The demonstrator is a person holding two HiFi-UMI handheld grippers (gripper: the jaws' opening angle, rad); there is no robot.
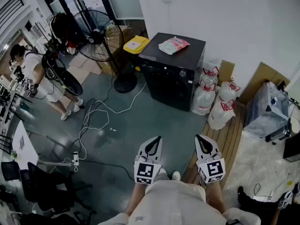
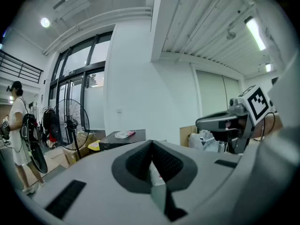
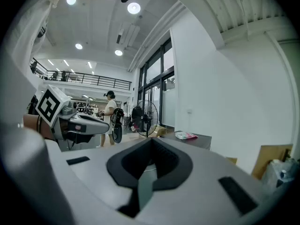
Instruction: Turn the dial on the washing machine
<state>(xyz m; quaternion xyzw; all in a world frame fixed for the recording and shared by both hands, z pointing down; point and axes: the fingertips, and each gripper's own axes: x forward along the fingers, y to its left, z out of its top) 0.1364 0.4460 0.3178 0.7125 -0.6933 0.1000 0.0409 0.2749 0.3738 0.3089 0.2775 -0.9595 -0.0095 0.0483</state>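
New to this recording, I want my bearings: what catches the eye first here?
The black washing machine stands against the white wall at top centre, a pink and white packet on its lid, a standing fan beside it. Near the bottom edge the left hand-held gripper and right hand-held gripper, both shut and empty, are well short of it.

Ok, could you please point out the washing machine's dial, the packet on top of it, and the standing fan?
dial [image 1: 183, 73]: head view, centre of the round knob.
packet [image 1: 173, 45]: head view, middle of its wrapper.
standing fan [image 1: 96, 35]: head view, hub of its cage.
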